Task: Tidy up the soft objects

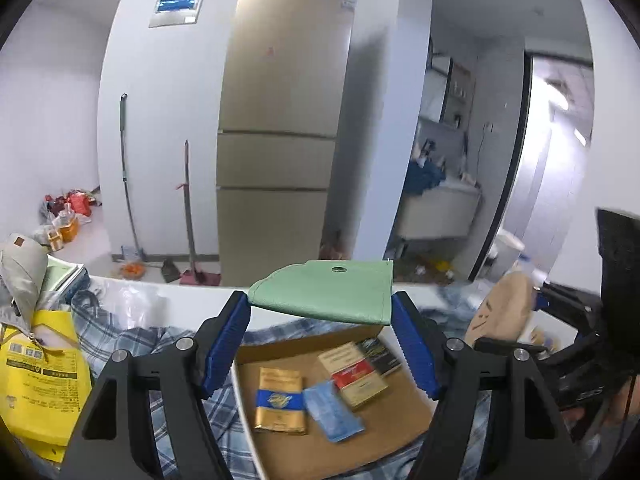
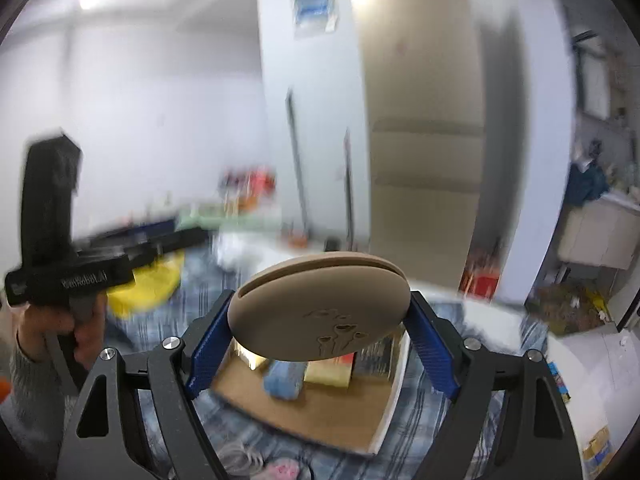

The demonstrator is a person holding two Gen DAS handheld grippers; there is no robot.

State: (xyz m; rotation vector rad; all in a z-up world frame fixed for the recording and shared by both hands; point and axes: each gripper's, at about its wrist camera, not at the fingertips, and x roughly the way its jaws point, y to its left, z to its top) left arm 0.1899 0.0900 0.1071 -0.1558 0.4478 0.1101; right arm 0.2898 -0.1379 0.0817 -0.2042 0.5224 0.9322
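Hovering above a shallow cardboard tray (image 1: pixel 280 350) on the bench, both claws carried soft pouches. The left claw (image 1: pixel 320 336) was pinching a flat mint-green leather-look pouch with a snap button (image 1: pixel 324 294) between its blue ribbed pads, one pad on each side edge. The pouch lay nearly level, its long axis running left to right across the jaws, its far edge past the fingertips. The right claw (image 2: pixel 320 340) was likewise pinching a tan oval silicone pouch embossed with flowers (image 2: pixel 320 312), the oval's long axis also running crosswise, tilted a little down toward the near side.

The tray sat directly below and slightly nearer than both pouches, on a blue plaid cloth (image 1: pixel 120 340). Inside it lay a gold and blue packet (image 1: pixel 280 404), a pale blue sachet (image 1: pixel 334 412) and a red and cream box (image 1: pixel 356 376), leaving bare cardboard on the near side.

From the left view, the right claw with its tan pouch stood just right of the tray. Neither seemed plainly nearer to it; the likely drop would be straight down.
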